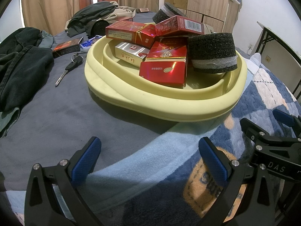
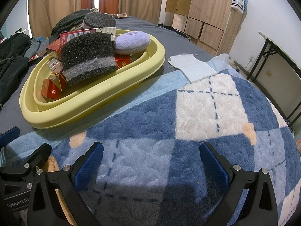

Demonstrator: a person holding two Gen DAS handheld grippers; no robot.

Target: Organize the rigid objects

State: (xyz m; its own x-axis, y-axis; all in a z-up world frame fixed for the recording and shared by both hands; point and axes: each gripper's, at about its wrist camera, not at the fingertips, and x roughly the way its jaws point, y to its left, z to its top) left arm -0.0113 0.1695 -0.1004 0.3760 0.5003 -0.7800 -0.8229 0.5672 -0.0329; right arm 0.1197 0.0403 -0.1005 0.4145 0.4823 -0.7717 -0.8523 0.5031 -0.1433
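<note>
A bedroom with tan and rust curtains and plywood wardrobes surrounds a bed covered by a grey sheet (image 1: 56,113), over which a fleecy blue, white and peach checked blanket (image 2: 197,113) is spread at the near side. On the sheet, its near edge touching the blanket, sits a pale yellow oval plastic basin (image 1: 169,109). Inside it lie several red cigarette packs (image 1: 163,71) piled at angles, one silver-white cigarette pack (image 1: 131,53) tilted beside them, and a black foam cylinder with a grey band (image 1: 212,53) resting on the basin's right rim and leaning on the packs. A second black foam cylinder (image 1: 165,13) sits at the far edge of the pile. The right wrist view also shows a round lilac plush cushion (image 2: 131,42) at the basin's far end.

Left of the basin on the sheet lie a black-headed key on a ring (image 1: 69,67), a dark orange-printed box (image 1: 65,47) and dark green clothes (image 1: 22,60); more clothing is heaped farther back.

The left gripper (image 1: 148,162) hovers above the blanket's pale blue edge, near the basin, its blue-padded fingers spread wide and holding nothing. The right gripper (image 2: 150,165) is just beside it over the checked blanket, fingers likewise spread apart and empty. A white cloth scrap (image 2: 191,66) lies on the sheet beyond the blanket.
</note>
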